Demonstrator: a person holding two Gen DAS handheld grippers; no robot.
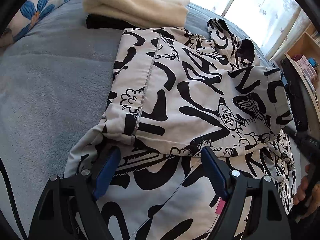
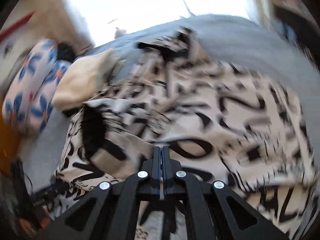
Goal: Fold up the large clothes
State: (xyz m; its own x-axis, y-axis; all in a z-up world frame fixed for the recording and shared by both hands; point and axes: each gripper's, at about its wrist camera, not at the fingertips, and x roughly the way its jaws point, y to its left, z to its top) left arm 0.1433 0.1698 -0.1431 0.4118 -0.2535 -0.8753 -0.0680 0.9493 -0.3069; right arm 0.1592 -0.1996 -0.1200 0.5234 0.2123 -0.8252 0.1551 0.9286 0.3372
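Note:
A large white garment with black graffiti print lies partly folded on a grey-blue blanket. My left gripper is open, its blue-padded fingers resting on the garment's near part, just below a folded edge. In the right wrist view the picture is motion-blurred. My right gripper is shut on a fold of the same garment, pinching the cloth at its tips.
A folded cream fleece lies on a black item at the far side of the bed. A blue-flowered pillow is at the far left. A wooden shelf stands at the right. A bright window is behind.

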